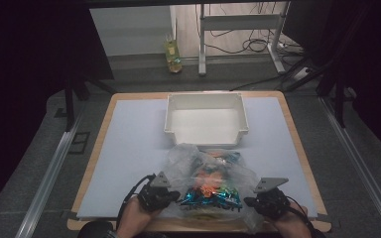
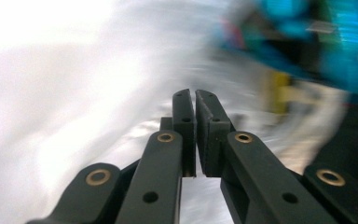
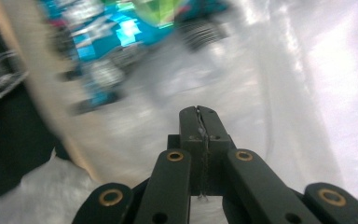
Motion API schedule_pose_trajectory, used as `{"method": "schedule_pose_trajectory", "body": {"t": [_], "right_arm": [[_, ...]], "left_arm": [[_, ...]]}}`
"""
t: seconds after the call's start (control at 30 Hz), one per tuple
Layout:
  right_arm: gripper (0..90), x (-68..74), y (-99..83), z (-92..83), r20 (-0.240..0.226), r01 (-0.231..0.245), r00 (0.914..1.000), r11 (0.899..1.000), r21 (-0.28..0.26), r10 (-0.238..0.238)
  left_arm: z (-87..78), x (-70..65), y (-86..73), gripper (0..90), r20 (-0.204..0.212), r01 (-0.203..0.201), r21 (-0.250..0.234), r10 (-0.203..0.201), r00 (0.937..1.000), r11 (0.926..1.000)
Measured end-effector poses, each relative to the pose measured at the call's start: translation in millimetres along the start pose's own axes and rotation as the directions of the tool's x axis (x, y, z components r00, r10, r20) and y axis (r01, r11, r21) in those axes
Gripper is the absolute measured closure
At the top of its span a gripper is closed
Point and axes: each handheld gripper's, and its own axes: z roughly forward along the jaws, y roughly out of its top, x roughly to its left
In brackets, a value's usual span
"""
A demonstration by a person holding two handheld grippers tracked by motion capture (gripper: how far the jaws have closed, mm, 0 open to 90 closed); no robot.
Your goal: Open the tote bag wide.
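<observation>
A clear plastic bag [image 1: 206, 171] stuffed with colourful packets [image 1: 209, 191] lies at the front middle of the table, just before a white bin [image 1: 203, 135]. My left gripper [image 1: 176, 195] pinches the bag's near left edge, and my right gripper [image 1: 248, 201] pinches its near right edge. In the left gripper view the jaws [image 2: 195, 95] stand almost together against the bag's film [image 2: 74, 93], with blue packets [image 2: 307, 46] beyond. In the right gripper view the jaws [image 3: 199, 111] are pressed shut with a thin film between them, the bag [image 3: 284, 70] spreading ahead and blue packets [image 3: 112, 32] inside it.
The white bin is open-topped and sits at the back middle of the pale mat [image 1: 129, 148]. Beyond the table, a yellow bottle [image 1: 172, 57] stands on the floor beside a white desk frame [image 1: 202, 44] with cables. Dark curtains flank both sides.
</observation>
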Motion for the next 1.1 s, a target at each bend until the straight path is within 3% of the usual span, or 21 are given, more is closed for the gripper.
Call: {"method": "schedule_pose_trajectory", "body": {"t": [0.2, 0.4, 0.5, 0.6, 0.67, 0.73, 0.8, 0.87, 0.9, 0.93, 0.97, 1.0, 1.03, 1.1], "right_arm": [[89.1, -18.7, 8.1, 11.8, 0.049, 0.011, 0.9988, 1.000, 0.009, -0.012], [89.1, -40.8, 20.3, 16.5, 0.061, -0.029, 0.9977, 0.999, -0.013, 0.030], [89.0, -50.3, 29.5, 22.3, 0.047, -0.059, 0.9971, 0.998, -0.027, 0.060], [89.1, -55.8, 38.0, 31.1, 0.044, -0.060, 0.9972, 0.998, -0.023, 0.061], [89.1, -59.8, 42.3, 37.3, 0.060, -0.051, 0.9969, 0.999, -0.014, 0.051], [89.1, -65.2, 44.9, 39.9, 0.066, -0.054, 0.9963, 0.998, -0.017, 0.055], [89.1, -69.1, 46.7, 41.0, 0.090, -0.038, 0.9952, 0.999, -0.018, 0.039], [89.1, -71.3, 47.2, 40.8, 0.086, -0.058, 0.9945, 0.998, -0.021, 0.059], [89.1, -70.2, 47.4, 39.9, 0.083, -0.055, 0.9949, 0.998, -0.026, 0.057], [89.0, -68.0, 48.0, 38.0, 0.076, -0.053, 0.9955, 0.998, -0.032, 0.056], [89.0, -64.9, 48.7, 35.5, 0.063, -0.060, 0.9960, 0.997, -0.041, 0.063], [89.0, -60.1, 50.6, 30.5, 0.033, -0.059, 0.9976, 0.996, -0.066, 0.061], [89.0, -60.1, 50.6, 30.5, 0.033, -0.059, 0.9976, 0.996, -0.066, 0.061], [89.0, -54.6, 52.3, 26.7, -0.001, -0.059, 0.9982, 0.994, -0.089, 0.059]], "left_arm": [[2.7, 28.1, 7.5, 88.3, -0.108, 0.033, 0.020, -0.031, 0.9936, 0.9992], [4.0, 56.7, 21.3, 88.9, -0.177, 0.068, -0.005, -0.068, 0.9818, 0.9977], [6.7, 62.7, 28.9, 89.0, -0.215, 0.069, -0.019, -0.072, 0.9741, 0.9974], [12.7, 71.8, 34.1, 89.0, -0.266, 0.071, 0.007, -0.066, 0.9618, 0.9975], [17.1, 80.4, 33.8, 89.1, -0.292, 0.093, 0.032, -0.080, 0.9531, 0.9951], [16.3, 87.4, 32.6, 89.2, -0.277, 0.126, 0.017, -0.117, 0.9538, 0.9919], [15.1, 88.3, 32.7, 89.2, -0.310, 0.115, 0.026, -0.102, 0.9452, 0.9930], [12.0, 84.5, 33.2, 89.2, -0.329, 0.108, 0.023, -0.095, 0.9397, 0.9939], [9.1, 78.9, 35.3, 89.1, -0.352, 0.078, 0.024, -0.065, 0.9337, 0.9966], [5.2, 72.7, 38.1, 89.1, -0.358, 0.055, 0.015, -0.046, 0.9325, 0.9984], [0.9, 66.2, 40.9, 89.0, -0.343, 0.042, -0.011, -0.044, 0.9384, 0.9990], [-2.8, 59.1, 43.4, 88.3, -0.311, 0.027, -0.037, -0.037, 0.9498, 0.9989], [-4.7, 51.7, 45.5, 88.3, -0.274, 0.008, -0.055, -0.023, 0.9615, 0.9984], [-2.9, 38.6, 47.8, 87.6, -0.204, -0.019, -0.052, 0.008, 0.9789, 0.9985]]}}
